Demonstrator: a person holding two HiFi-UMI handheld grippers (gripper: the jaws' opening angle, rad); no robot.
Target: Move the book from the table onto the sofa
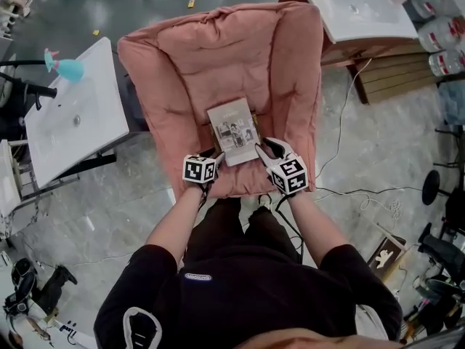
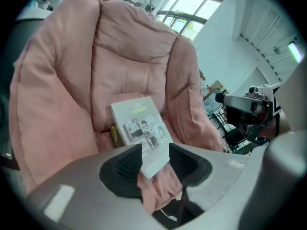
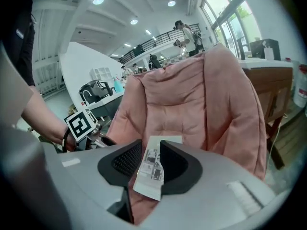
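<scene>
A grey-covered book (image 1: pixel 232 129) lies face up on the seat of the pink sofa (image 1: pixel 218 57), with a dark edge showing under its left side. My left gripper (image 1: pixel 216 156) is at the book's near left corner and my right gripper (image 1: pixel 265 150) at its near right corner. In the left gripper view the book's (image 2: pixel 139 123) corner runs between the narrowly spaced jaws of the left gripper (image 2: pixel 156 159). In the right gripper view the book (image 3: pixel 154 164) fills the gap of the right gripper (image 3: pixel 151 159), in front of the sofa back (image 3: pixel 192 95).
A white table (image 1: pixel 73 115) with a teal object (image 1: pixel 65 67) stands left of the sofa. Another white table (image 1: pixel 363 6) on a wooden frame stands at the upper right, with bottles (image 1: pixel 443 35) beside it. A cable (image 1: pixel 349 191) trails over the floor at the right.
</scene>
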